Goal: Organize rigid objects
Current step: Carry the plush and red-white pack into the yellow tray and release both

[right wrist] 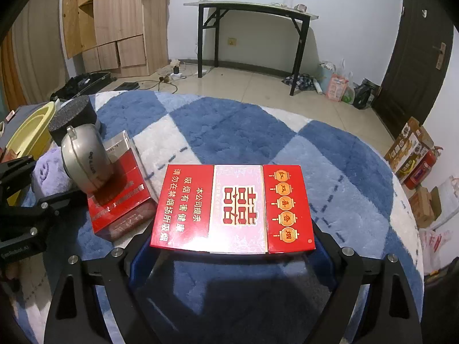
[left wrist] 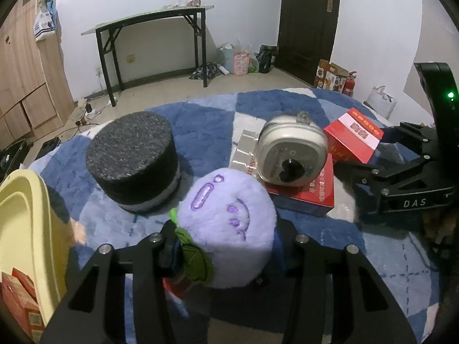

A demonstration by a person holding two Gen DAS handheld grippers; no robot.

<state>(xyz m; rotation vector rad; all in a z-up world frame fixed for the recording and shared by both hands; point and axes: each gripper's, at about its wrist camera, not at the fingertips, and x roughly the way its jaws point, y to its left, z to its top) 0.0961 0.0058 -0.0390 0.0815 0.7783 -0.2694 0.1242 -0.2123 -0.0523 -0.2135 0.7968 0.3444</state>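
The left hand-held gripper is closed on a purple plush toy; its fingers press the soft sides, above the blue and white checked carpet. The right hand-held gripper holds a red cigarette carton across its width, flat, with the printed face up. Beside the carton, a silver round case stands tilted on a second red box. A black foam cylinder stands on the carpet, near a yellow basin at the left edge.
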